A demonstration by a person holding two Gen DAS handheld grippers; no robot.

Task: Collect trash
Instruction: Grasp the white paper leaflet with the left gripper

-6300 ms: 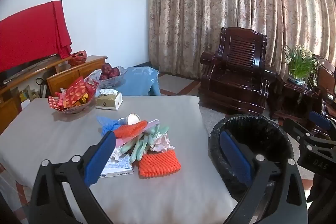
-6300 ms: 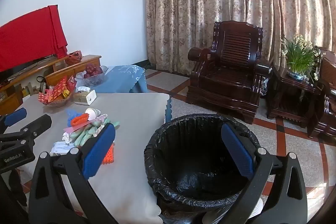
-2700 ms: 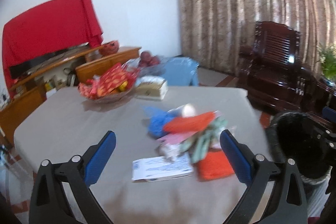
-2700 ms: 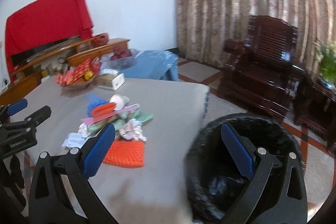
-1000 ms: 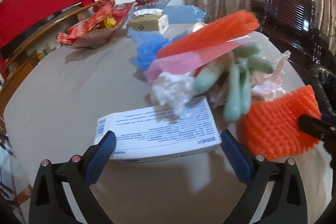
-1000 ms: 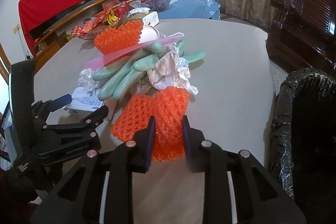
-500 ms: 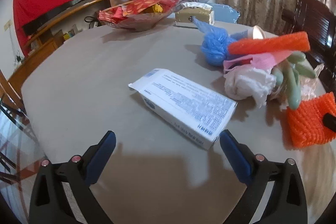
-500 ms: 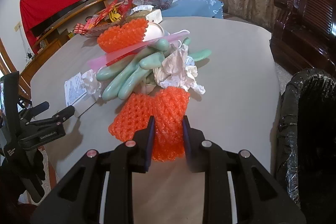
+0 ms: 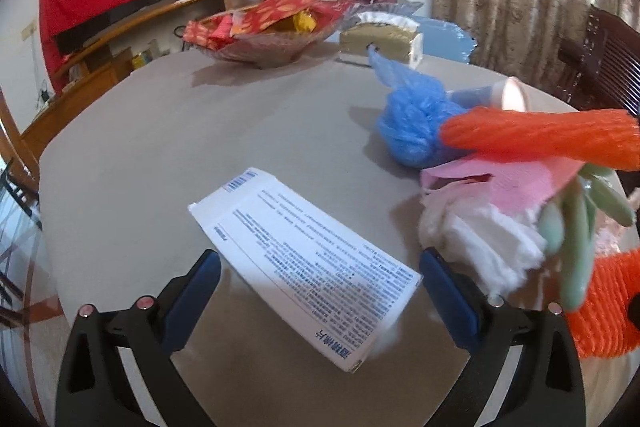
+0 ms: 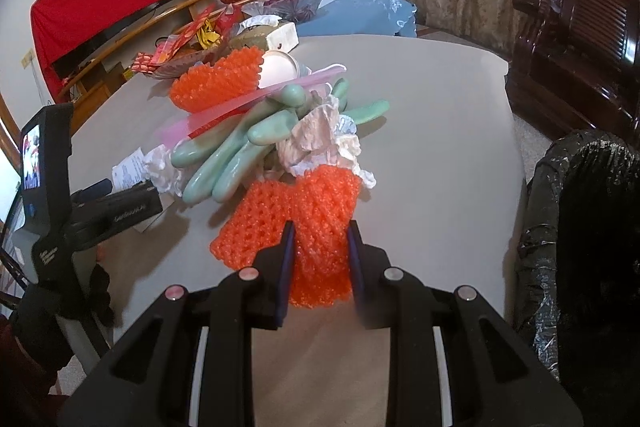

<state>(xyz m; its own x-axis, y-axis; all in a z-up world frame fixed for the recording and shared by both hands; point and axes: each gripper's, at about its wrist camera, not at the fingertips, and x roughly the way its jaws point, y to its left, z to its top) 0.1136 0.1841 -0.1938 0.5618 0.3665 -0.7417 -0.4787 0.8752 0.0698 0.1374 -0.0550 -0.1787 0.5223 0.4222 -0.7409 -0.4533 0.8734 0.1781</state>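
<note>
Trash box point(image 9: 304, 259) now sits nearer between wide left claw point(image 9: 320, 291); only right view shows right claw point(image 10: 319, 259) gripping orange net point(image 10: 308, 223), bin point(image 10: 584, 247).

My left wrist camera looks down along its fingers, close over the box point(image 9: 304, 259) on the table point(image 9: 160, 147). My right one looks down from the table's near edge, beside the bin point(image 10: 584, 247). Both share the trash pile point(image 9: 520, 187) point(image 10: 272, 131).
</note>
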